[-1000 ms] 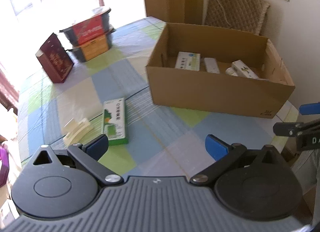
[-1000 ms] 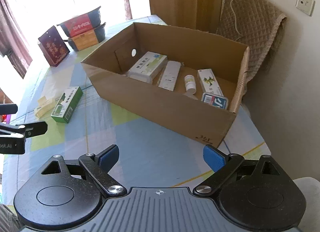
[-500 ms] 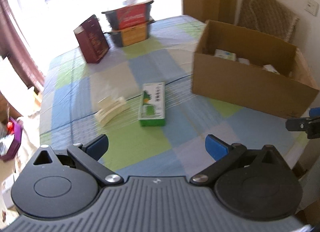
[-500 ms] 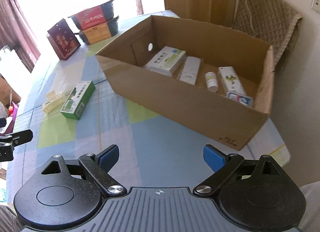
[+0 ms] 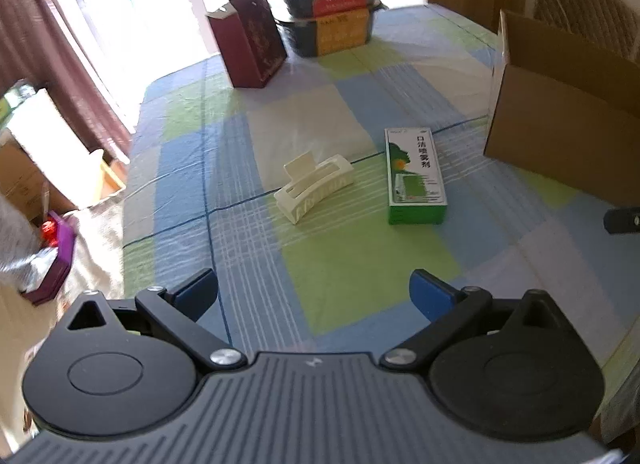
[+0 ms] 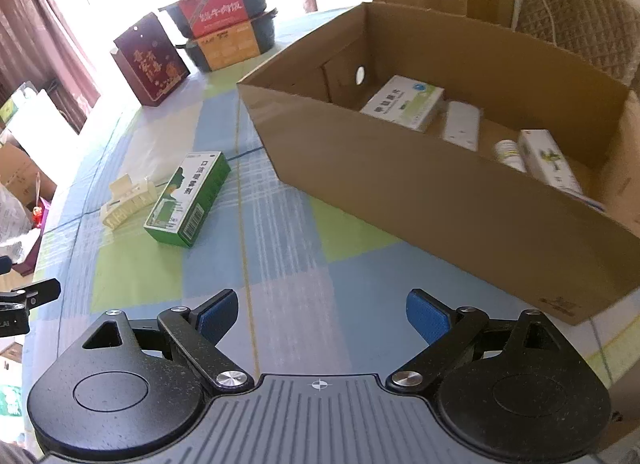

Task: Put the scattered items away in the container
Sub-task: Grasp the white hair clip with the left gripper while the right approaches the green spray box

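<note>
Beside the cardboard box (image 6: 460, 199), on the checked tablecloth (image 5: 360, 264), two loose items wait: one green carton (image 5: 416, 175) lying flat, nearer the box, and one cream hair claw clip (image 5: 316, 185) just past it on the side away from the box. Inside the box I count four things: two white cartons (image 6: 404, 101), one flat white pack (image 6: 462, 125) and one small bottle (image 6: 508, 153).

The left gripper (image 5: 314, 296) hangs above the cloth short of both loose items, released and carrying nothing. The right gripper (image 6: 322, 316) sits near the box's front wall, likewise spread wide and bare.

The step in hand looks like the left gripper's reach for a loose item. For the carton, it should probably come down square across the narrow width, near the middle, so the carton lifts level. The clip is curved and open-ribbed, so pinching its solid spine seems safer than its teeth.
</note>
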Motion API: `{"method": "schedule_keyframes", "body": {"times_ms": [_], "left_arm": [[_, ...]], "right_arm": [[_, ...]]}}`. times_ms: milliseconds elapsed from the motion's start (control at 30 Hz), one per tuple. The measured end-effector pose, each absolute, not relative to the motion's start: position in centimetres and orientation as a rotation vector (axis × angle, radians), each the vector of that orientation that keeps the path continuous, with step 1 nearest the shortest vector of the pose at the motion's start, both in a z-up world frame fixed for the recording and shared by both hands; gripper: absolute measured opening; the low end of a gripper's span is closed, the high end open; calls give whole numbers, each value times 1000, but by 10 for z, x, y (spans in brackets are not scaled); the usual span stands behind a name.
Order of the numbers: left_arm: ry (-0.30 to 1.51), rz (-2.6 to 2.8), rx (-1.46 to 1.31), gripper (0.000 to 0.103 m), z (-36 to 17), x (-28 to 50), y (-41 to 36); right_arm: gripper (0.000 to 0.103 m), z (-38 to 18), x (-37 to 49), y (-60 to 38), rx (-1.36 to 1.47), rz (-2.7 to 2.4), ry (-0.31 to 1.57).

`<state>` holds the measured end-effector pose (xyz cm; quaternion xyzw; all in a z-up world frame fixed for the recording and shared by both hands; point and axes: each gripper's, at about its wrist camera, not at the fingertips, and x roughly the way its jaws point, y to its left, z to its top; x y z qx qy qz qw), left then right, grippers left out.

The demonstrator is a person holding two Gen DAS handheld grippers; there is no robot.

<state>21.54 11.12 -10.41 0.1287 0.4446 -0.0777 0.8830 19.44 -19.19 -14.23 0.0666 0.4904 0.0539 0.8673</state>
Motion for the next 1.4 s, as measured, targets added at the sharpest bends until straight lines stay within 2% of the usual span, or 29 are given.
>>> {"method": "schedule_keyframes", "body": {"times_ms": [333, 600, 667, 733, 833, 1000, 1167, 1400], "left_arm": [[878, -375, 532, 97, -144, 292, 116], [851, -467, 582, 93, -169, 344, 104], [869, -479, 590, 83, -178, 354, 99], [897, -487, 597, 65, -187, 361, 96], [909, -500, 565, 46, -191, 360, 99], [930, -413, 519, 44, -190, 341, 116], [1014, -243, 318, 44, -179, 318, 150], [1016, -88, 111, 44, -161, 286, 185]], "right_arm": [[96, -174, 213, -197, 184, 56, 1092], [96, -187, 221, -201, 191, 29, 1131], [96, -187, 223, -201, 193, 26, 1131], [96, -188, 225, -200, 198, 25, 1132], [96, -189, 228, -195, 196, 39, 1132], [96, -190, 234, -179, 192, 81, 1136], [96, -186, 246, -152, 191, 161, 1113], [96, -179, 279, -97, 157, 299, 1050]]}}
